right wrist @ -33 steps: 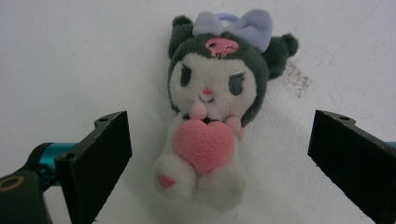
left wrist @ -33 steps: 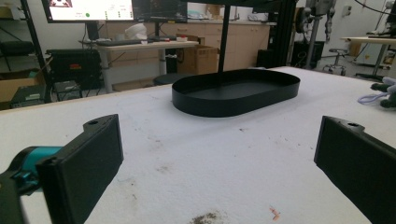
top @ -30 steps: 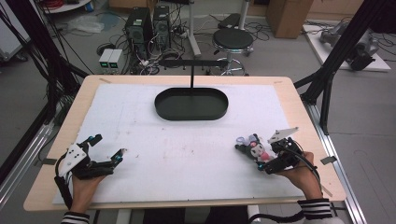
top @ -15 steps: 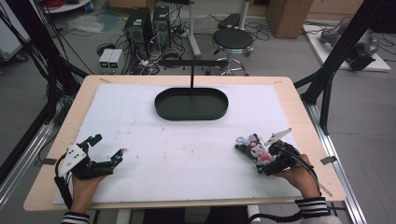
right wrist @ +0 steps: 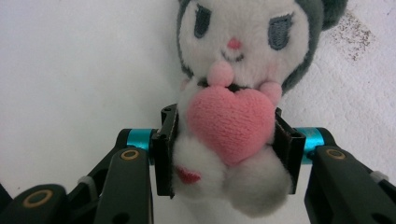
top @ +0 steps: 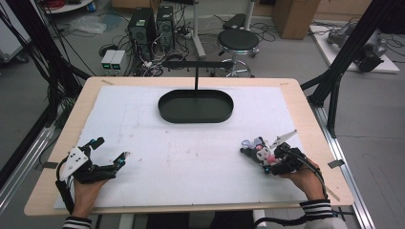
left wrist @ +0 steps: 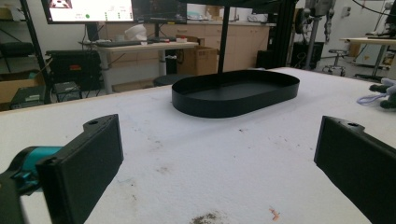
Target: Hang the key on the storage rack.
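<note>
Even bright light, slight blur

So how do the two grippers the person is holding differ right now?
The left gripper has its jaws spread wide with nothing between them, while the right gripper is closed on the body of a plush toy with a pink heart. The left gripper points toward the black tray; the right one points down at the toy on the white mat. Both sit low at the near edge of the table, each in one hand.

A lab or workshop: computer towers (top: 152,26) with tangled cables on the floor at 11 o'clock beyond the table (top: 305,114), a black stool (top: 238,40) at 12, monitors (left wrist: 88,10) on a desk behind.
</note>
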The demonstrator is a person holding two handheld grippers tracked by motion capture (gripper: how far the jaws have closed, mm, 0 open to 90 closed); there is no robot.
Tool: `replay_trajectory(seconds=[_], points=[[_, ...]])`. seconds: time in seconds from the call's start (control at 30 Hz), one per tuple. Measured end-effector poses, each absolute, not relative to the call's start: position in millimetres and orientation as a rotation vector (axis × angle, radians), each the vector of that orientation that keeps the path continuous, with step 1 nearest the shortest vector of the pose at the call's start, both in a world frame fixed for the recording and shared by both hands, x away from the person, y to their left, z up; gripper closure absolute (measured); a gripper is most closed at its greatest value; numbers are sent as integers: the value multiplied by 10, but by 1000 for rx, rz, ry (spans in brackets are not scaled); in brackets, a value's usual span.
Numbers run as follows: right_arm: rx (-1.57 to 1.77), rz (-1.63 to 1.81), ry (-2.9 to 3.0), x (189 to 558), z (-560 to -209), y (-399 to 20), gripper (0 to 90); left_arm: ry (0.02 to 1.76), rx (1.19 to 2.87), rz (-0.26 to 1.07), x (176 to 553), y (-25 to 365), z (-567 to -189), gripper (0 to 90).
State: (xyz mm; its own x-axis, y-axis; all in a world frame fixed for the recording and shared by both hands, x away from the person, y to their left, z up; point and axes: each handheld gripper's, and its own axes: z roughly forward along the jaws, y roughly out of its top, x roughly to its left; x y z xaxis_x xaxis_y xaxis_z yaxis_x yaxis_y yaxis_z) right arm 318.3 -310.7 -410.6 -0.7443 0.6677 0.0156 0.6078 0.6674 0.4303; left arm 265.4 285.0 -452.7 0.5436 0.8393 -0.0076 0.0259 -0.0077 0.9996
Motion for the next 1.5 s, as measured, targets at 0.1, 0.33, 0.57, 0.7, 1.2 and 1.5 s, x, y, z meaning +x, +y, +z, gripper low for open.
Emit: replay_trajectory(seconds=[0.1,0.33,0.57,0.7,1.2,1.5], points=[[1034,636,2736,3184,-4104,-3109,532,792,1445,763,2653,2853,-4528,17],[984,680,2729,3179,-4077,-3100,539,793,1446,764,2653,2852,-4528,17],[931,800,2668,3236,-3906,-3035,543,792,1446,764,2652,2851,-4528,17],[905,850,2638,3282,-3789,-2986,543,793,1446,764,2653,2852,-4528,17],[894,1048,2531,3580,-3409,-2847,543,794,1448,762,2653,2853,-4527,17],[912,1108,2480,3801,-3187,-2713,543,795,1449,760,2655,2852,-4527,17]])
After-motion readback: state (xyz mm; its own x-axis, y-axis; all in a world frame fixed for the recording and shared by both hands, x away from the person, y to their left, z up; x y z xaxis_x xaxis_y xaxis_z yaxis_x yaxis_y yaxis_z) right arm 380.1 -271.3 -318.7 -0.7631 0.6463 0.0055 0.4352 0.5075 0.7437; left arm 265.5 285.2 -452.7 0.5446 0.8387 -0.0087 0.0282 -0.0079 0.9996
